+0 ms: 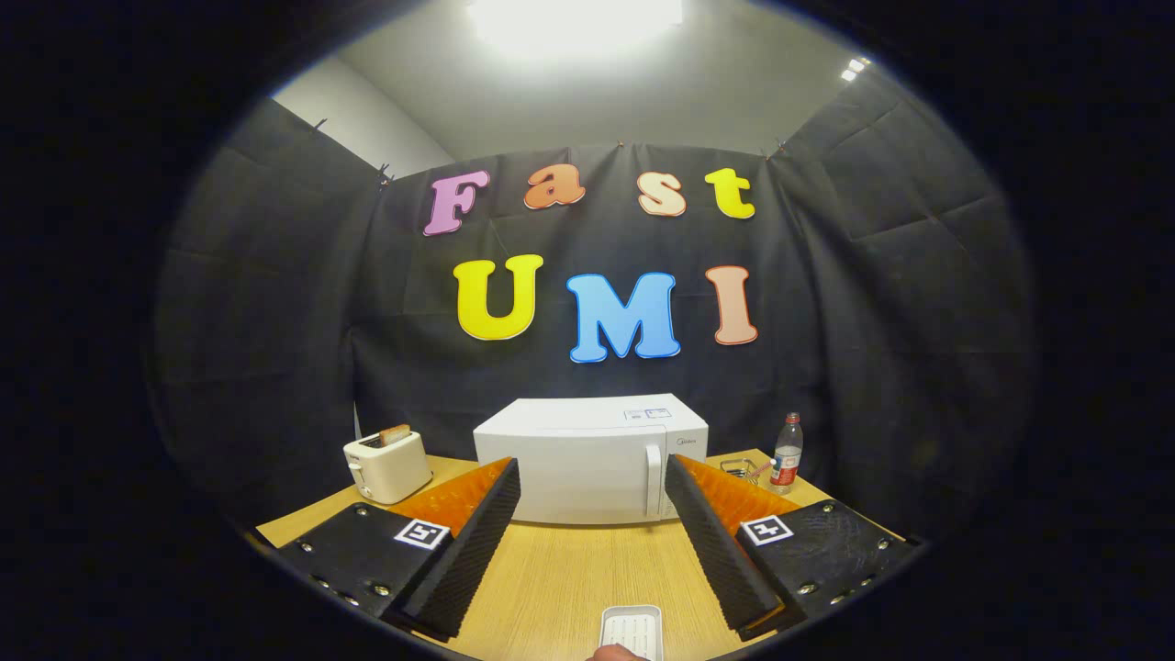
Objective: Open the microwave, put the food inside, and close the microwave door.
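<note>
Tongs spread wide, holding nothing, above a wooden worktop. A closed white microwave stands straight ahead beyond the fingertips, its vertical door handle nearer the right finger. A white food tray lies between the fingers.

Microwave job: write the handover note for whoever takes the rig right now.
Hand-held gripper: fingers open, holding nothing, above the wooden table.
Microwave: beyond the fingers at the back of the table, door shut, handle on its right side.
Food: a white tray lies on the table between the fingers, near the camera, with something brownish at its near edge; I cannot tell what.
Also there: toaster left of the microwave, bottle to its right.
Done: nothing yet.
Left: open the door, put the food in, close the door.
</note>
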Action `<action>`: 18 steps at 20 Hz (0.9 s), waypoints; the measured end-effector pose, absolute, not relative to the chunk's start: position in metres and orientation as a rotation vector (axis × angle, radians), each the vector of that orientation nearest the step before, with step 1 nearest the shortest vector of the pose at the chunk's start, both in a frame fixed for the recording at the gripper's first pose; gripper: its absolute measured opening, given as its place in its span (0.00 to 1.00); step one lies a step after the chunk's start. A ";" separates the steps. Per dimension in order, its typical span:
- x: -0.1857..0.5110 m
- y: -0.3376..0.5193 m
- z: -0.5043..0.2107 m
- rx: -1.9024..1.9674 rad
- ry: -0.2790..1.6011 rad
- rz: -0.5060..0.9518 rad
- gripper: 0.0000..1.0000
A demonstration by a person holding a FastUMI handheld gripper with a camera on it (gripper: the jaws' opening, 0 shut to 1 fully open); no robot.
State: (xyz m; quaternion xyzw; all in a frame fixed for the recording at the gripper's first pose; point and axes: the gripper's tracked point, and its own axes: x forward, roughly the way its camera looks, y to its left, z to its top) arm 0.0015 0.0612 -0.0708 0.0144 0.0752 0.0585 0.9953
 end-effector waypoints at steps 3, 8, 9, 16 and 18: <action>0.002 0.064 -0.067 0.041 0.143 0.120 0.99; 0.000 0.062 -0.069 0.055 0.148 0.120 0.99; 0.000 0.061 -0.069 0.056 0.149 0.120 0.99; -0.001 0.060 -0.066 0.058 0.138 0.124 0.99; -0.001 0.062 -0.065 0.062 0.134 0.128 0.99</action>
